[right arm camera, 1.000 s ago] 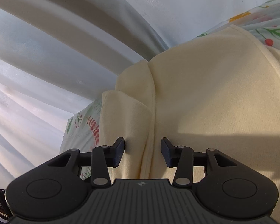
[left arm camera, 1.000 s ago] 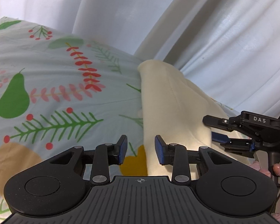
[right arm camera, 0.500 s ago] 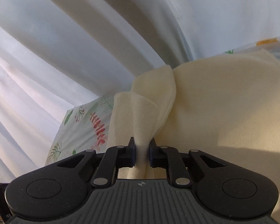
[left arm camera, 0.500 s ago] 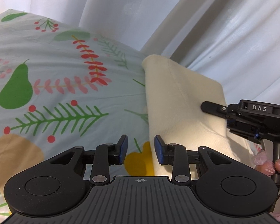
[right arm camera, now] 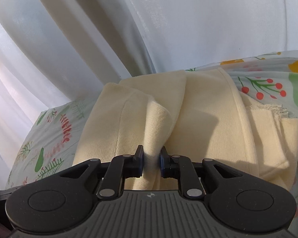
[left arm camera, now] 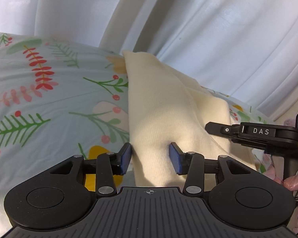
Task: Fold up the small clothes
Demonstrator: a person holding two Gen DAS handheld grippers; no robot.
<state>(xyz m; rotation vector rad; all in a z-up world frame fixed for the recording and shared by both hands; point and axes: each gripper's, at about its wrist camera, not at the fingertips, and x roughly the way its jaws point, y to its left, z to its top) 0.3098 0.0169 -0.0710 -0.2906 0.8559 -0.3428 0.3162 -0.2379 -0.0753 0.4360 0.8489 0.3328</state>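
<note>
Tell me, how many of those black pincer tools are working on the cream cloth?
2. The left gripper straddles a fold of the cream cloth, jaws opening. The right gripper pinches a raised fold further along, jaws opening slightly.

A cream garment [left arm camera: 159,107] lies folded on a floral sheet [left arm camera: 39,99], running from the frame's centre toward the bottom. The left gripper [left arm camera: 150,158] at the bottom is opening, its blue pads [left arm camera: 126,157] either side of the cloth's near end. The right gripper [left arm camera: 214,128] reaches in from the right edge above the garment. White curtains [left arm camera: 208,29] fill the top.
</note>
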